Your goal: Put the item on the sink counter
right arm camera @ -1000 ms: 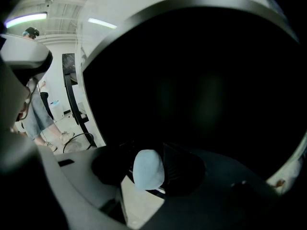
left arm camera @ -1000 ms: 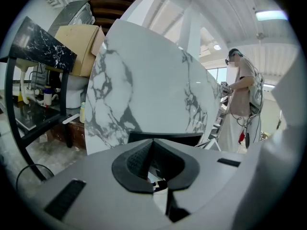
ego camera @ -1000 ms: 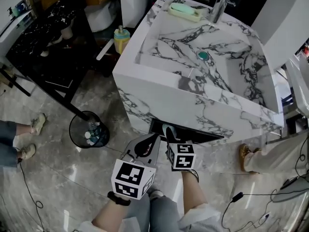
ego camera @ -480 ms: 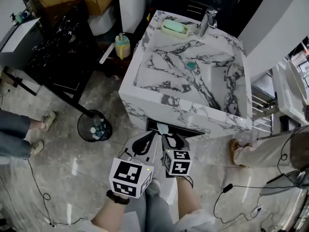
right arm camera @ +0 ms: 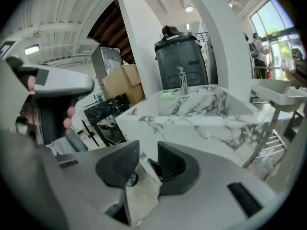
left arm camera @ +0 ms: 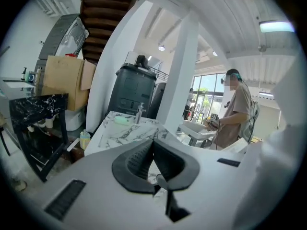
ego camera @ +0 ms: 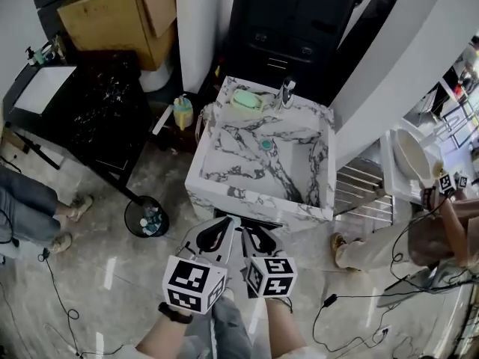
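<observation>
**Marble sink ahead, green item on its back ledge**

Pale green and oblong, the item lies on the sink's back ledge. It is far ahead of both grippers and just left of the tap. A teal plug sits in the basin, between the item and the grippers.

The left gripper has its jaws pressed together, with nothing in them. The right gripper, just beside it, has its jaws a little apart. They have just been closing, and nothing is between them. Both grippers hang short of the sink's front wall, with their tips toward it. That wall and the basin lie between them and the item. Each gripper carries a cube faced with black-and-white square markers.

Left of the left gripper, a round bin with bottles in it stands on the grey floor. Beyond the bin is a black marbled table. A yellow bottle stands between that table and the sink, and a cardboard box is farther back. A black cabinet stands behind the sink.

Right of the right gripper, a metal rack stands against the sink's side. Past it are a white basin and a person in light trousers. Cables trail over the floor there. Another person's legs show at the far left.
</observation>
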`<state>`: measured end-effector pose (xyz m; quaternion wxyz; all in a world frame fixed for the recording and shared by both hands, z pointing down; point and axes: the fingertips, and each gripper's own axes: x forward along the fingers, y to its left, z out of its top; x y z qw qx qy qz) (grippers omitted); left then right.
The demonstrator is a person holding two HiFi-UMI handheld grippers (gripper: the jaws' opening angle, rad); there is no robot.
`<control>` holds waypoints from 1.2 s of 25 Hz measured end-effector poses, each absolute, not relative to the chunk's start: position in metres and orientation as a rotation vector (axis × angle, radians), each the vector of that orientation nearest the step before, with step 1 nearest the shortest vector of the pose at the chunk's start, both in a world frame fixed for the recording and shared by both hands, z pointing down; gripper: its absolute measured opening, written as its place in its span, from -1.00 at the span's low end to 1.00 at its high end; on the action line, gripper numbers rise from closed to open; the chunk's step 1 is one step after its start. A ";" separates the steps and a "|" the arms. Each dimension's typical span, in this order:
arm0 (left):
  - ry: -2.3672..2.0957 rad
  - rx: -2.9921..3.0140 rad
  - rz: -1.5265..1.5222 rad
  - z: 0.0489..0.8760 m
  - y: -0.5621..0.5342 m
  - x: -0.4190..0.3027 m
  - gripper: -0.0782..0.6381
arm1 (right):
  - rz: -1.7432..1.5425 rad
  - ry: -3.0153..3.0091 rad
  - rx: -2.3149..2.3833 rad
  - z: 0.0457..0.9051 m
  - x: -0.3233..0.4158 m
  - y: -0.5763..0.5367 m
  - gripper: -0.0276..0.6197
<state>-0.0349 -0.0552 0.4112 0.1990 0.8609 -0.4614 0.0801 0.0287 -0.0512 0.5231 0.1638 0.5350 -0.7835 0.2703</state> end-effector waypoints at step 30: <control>-1.198 2.713 -0.024 0.208 0.020 -0.013 -0.74 | 0.259 -2.714 1.392 0.213 0.012 0.015 -0.89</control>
